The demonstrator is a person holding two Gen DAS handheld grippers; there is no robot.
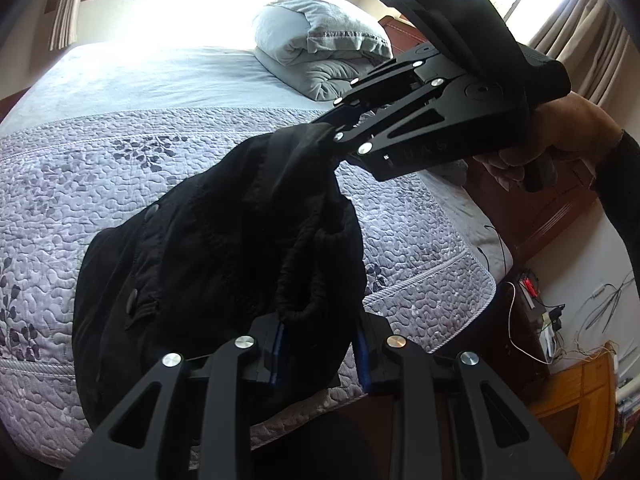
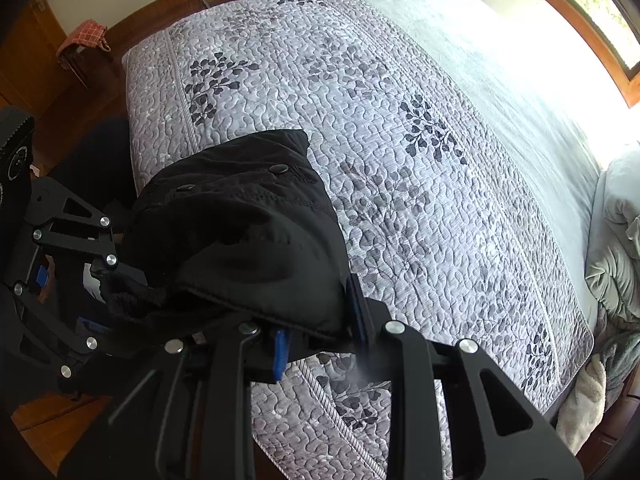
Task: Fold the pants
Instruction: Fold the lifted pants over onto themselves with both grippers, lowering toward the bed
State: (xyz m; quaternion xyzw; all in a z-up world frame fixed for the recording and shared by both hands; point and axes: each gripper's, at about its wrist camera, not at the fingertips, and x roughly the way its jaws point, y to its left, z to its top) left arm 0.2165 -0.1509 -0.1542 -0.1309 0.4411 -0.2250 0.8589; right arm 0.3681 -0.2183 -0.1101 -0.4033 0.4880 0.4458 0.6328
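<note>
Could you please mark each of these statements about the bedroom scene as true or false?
1. Both grippers grip the black pants. True: the left gripper and the right gripper each close on the black pants.
2. The pants lie spread flat on the bed. False: they hang bunched between the two grippers, above the quilt.
3. The quilt is plain white. False: it is grey with dark leaf prints.
4. A folded grey blanket sits at the far end of the bed. True: the folded grey blanket is there.
5. The pants have round snap buttons. True: one snap button shows in the right wrist view.
</note>
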